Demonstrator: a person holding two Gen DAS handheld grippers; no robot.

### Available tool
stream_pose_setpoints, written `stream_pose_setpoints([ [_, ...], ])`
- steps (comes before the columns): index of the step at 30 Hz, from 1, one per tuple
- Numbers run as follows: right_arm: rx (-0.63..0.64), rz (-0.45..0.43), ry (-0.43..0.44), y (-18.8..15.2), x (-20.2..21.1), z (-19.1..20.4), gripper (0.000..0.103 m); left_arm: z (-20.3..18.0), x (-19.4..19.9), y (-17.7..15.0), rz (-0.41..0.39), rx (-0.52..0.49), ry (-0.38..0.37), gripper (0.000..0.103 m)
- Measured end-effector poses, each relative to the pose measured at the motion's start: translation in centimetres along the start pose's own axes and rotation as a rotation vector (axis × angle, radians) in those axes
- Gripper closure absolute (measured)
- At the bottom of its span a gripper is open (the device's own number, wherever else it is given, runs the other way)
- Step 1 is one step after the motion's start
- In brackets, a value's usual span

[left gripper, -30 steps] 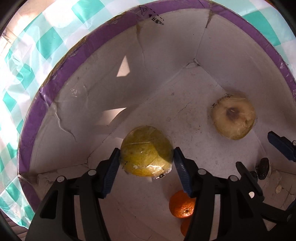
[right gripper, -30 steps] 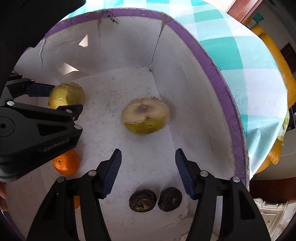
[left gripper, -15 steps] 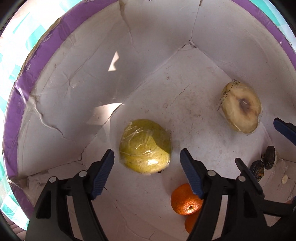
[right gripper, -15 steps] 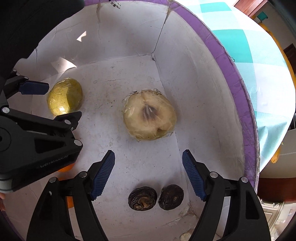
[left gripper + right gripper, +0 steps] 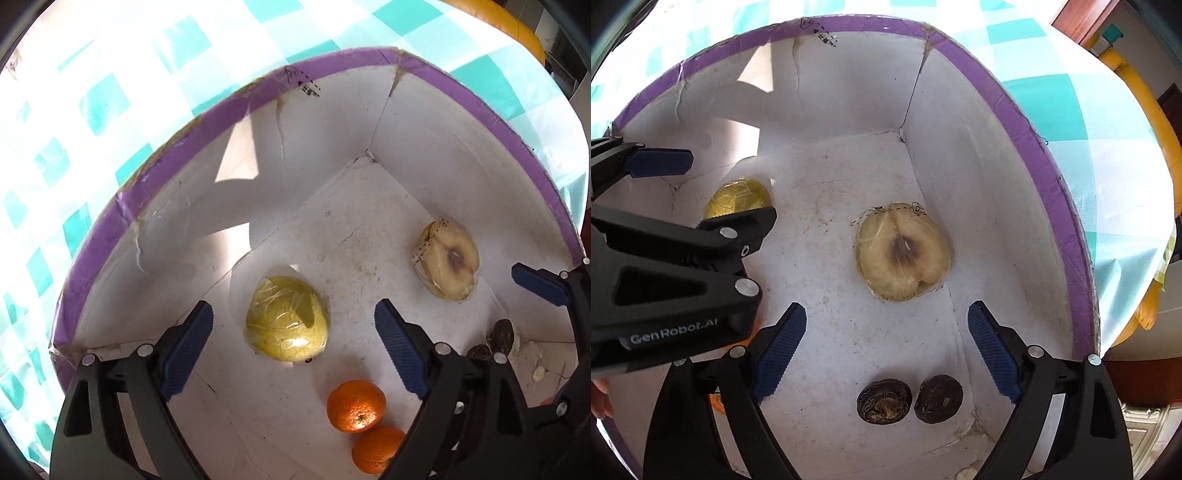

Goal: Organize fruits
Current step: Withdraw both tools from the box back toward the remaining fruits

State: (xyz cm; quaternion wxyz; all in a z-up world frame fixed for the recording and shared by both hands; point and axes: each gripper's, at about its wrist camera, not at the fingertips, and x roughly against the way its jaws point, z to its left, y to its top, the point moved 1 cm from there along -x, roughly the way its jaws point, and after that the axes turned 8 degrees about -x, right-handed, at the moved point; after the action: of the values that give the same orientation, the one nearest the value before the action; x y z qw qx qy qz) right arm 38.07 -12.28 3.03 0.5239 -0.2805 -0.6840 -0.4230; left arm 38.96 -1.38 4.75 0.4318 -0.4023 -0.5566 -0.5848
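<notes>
A white box with a purple rim (image 5: pixel 236 99) holds the fruit. A wrapped yellow-green fruit half (image 5: pixel 287 318) lies dome up on the box floor; it also shows in the right wrist view (image 5: pixel 738 197). My left gripper (image 5: pixel 293 349) is open above it, apart from it. A wrapped fruit half, cut face up (image 5: pixel 903 253), lies near the right wall. My right gripper (image 5: pixel 886 349) is open and empty above the floor in front of it. Two oranges (image 5: pixel 356 406) lie at the near side.
Two dark shrivelled fruits (image 5: pixel 910 398) lie near the box's front right corner. The box stands on a teal and white checked tablecloth (image 5: pixel 92 103). The table edge (image 5: pixel 1160 236) drops off at the right, with a yellow chair (image 5: pixel 1137 96) beyond.
My left gripper opened, let the yellow-green half go onto the box floor and rose. My right gripper opened wider and pulled back a little from the cut half.
</notes>
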Motion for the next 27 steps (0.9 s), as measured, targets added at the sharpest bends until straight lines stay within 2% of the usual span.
stream_pose_setpoints([
  [4, -0.045, -0.128, 0.005, -0.1, 3.3, -1.6, 0.017, 1.0, 3.1, -0.4, -0.141, 0.049, -0.002, 0.014],
  [8, -0.084, -0.293, -0.001, -0.7, 6.8, -2.3, 0.017, 1.1, 6.7, -1.9, -0.345, 0.09, 0.0, 0.014],
  [11, -0.102, -0.414, -0.001, -1.3, 9.0, -2.3, 0.017, 0.5, 9.4, -2.7, -0.504, 0.081, 0.013, 0.014],
  [13, -0.106, -0.485, -0.004, -2.1, 8.7, -2.2, 0.017, 0.1, 10.7, -3.9, -0.613, 0.082, 0.05, 0.013],
  [15, -0.107, -0.554, -0.013, -2.9, 9.1, -1.9, 0.017, -2.1, 9.2, -4.7, -0.702, 0.082, 0.086, 0.01],
  [16, -0.108, -0.588, -0.023, -3.2, 9.4, -2.4, 0.017, -2.2, 9.9, -5.2, -0.737, 0.084, 0.106, 0.01],
  [20, -0.097, -0.69, -0.043, -4.8, 10.7, -2.0, 0.017, -2.6, 10.9, -6.8, -0.832, 0.082, 0.134, 0.007],
  [27, -0.128, -0.799, -0.068, -6.5, 11.5, -2.0, 0.017, -4.1, 11.9, -8.3, -0.86, 0.042, 0.159, 0.007],
])
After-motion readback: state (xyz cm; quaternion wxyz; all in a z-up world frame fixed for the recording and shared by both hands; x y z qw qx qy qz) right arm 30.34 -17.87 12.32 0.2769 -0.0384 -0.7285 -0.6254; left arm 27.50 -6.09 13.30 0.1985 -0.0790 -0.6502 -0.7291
